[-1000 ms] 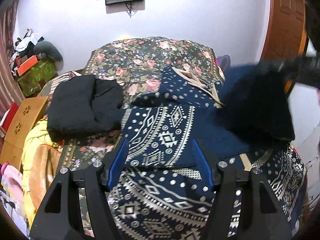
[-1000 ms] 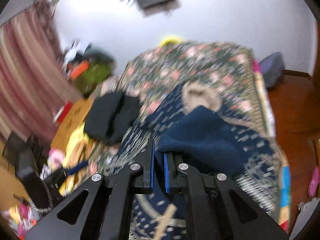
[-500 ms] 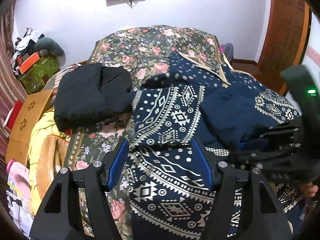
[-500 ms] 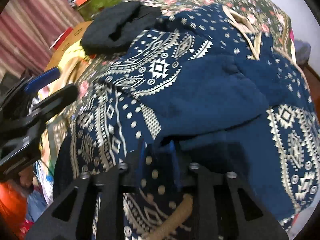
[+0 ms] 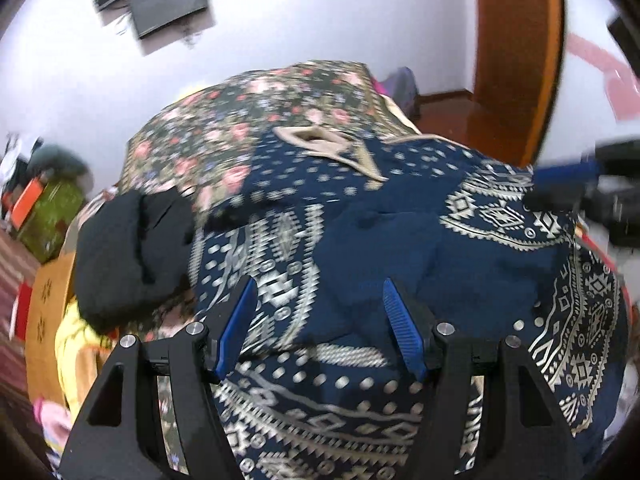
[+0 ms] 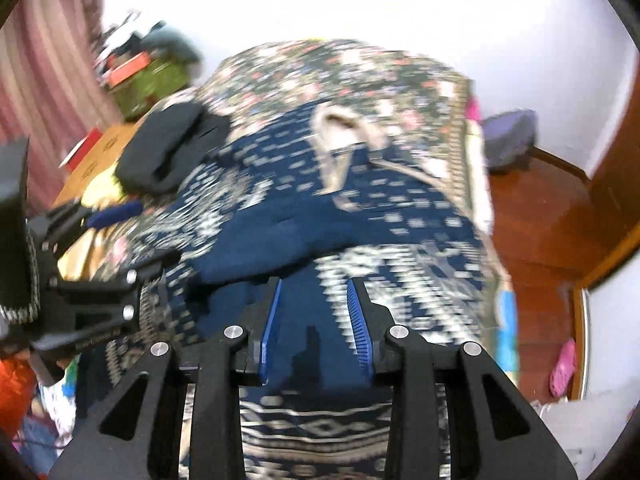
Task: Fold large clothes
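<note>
Surface: bed with floral cover [image 5: 248, 120], set against a white wall w/ a dark screen [image 5: 168, 0] mounted high. A navy patterned garment [image 5: 400, 240] lies spread over most of the near bed, tan neckline toward the wall, one plain-blue portion folded onto its middle. A folded black garment [image 5: 128, 248] rests at the bed's left edge, touching the navy one.

Edges/room: left of bed, clutter incl. a green box [image 6: 148, 80] and a striped curtain [image 6: 36, 92]; right of bed, open wood floor [image 6: 540, 208] and a wooden door [image 5: 516, 52].

Left gripper [image 5: 316, 320]: jaws well apart, nothing between the pads, hovering above the navy fabric. Right gripper [image 6: 314, 320]: jaws opening, partly apart; cloth beneath, prob. not pinched (blur).

Right wrist view alone shows the floor, a pink slipper [image 6: 562, 368] and the left gripper from the side.
</note>
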The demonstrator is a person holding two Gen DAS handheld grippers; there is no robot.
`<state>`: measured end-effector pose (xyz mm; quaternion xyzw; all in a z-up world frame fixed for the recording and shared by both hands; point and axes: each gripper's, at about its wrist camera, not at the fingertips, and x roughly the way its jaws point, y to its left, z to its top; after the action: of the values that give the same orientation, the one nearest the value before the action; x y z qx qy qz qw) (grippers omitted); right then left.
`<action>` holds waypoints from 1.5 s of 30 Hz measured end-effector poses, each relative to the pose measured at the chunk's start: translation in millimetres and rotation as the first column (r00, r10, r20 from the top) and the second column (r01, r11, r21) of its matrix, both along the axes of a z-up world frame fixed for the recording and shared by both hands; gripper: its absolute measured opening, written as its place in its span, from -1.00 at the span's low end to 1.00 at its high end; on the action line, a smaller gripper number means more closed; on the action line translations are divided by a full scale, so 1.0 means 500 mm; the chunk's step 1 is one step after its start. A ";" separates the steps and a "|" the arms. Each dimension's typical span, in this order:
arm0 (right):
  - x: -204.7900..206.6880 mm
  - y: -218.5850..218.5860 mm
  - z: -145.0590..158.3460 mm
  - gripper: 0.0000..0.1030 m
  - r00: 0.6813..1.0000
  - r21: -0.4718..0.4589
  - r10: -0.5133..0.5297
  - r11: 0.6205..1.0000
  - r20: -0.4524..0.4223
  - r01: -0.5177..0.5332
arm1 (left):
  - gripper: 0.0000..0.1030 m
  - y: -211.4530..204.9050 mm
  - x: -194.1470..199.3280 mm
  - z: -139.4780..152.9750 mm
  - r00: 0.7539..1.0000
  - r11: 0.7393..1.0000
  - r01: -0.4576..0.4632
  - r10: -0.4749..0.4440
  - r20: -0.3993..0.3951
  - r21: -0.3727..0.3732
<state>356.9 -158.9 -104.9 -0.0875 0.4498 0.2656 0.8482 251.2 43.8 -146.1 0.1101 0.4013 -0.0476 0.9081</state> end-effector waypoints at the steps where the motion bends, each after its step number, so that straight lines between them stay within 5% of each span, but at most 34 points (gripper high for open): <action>1: 0.012 -0.014 -0.002 -0.40 0.999 0.004 -0.034 0.999 -0.005 0.034 | 0.25 -0.015 0.009 -0.008 1.000 1.000 0.018 -0.018 -0.010 0.014; 8: 0.060 -0.117 -0.051 -0.38 0.973 -0.040 -0.230 0.973 -0.019 0.229 | 0.21 -0.118 0.093 -0.058 0.992 0.993 0.093 -0.086 -0.093 0.070; 14: 0.068 -0.157 -0.138 -0.38 0.945 -0.013 -0.279 0.960 -0.169 0.281 | -0.23 -0.142 0.162 -0.106 0.983 0.996 0.082 -0.073 -0.171 0.047; 16: 0.066 -0.163 -0.157 -0.32 0.940 -0.008 -0.282 0.958 -0.193 0.286 | -0.80 -0.132 0.172 -0.100 0.989 0.998 0.041 -0.034 -0.141 0.052; 23: 0.062 -0.157 -0.120 -0.26 0.952 -0.022 -0.283 0.959 -0.115 0.283 | -0.82 -0.058 0.158 0.033 0.997 0.999 -0.043 0.044 0.057 -0.026; 27: 0.070 -0.156 -0.089 -0.26 0.956 0.021 -0.285 0.958 -0.071 0.287 | -0.82 0.007 0.107 0.155 0.969 0.993 -0.073 0.093 0.227 -0.098; 32: 0.074 -0.140 -0.120 -0.26 0.953 0.023 -0.282 0.958 -0.114 0.287 | -0.82 0.094 0.054 0.211 0.938 0.976 -0.119 0.171 0.303 -0.182; 37: 0.055 -0.120 -0.156 -0.24 0.958 -0.046 -0.265 0.964 -0.107 0.262 | -0.82 0.172 0.016 0.155 0.954 0.971 -0.165 0.202 0.223 -0.175; 41: 0.052 -0.129 -0.157 -0.15 0.955 -0.048 -0.276 0.961 -0.109 0.272 | -0.78 0.213 0.002 0.063 0.976 0.970 -0.196 0.207 0.068 -0.143; 45: 0.056 -0.138 -0.157 -0.15 0.948 -0.029 -0.288 0.958 -0.133 0.287 | -0.70 0.246 -0.026 -0.027 0.973 0.962 -0.228 0.218 -0.076 -0.151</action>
<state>385.0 -228.0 -183.6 -0.0066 0.5155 0.1425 0.8449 238.2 167.0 -159.5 -0.0098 0.4324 0.0200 0.9014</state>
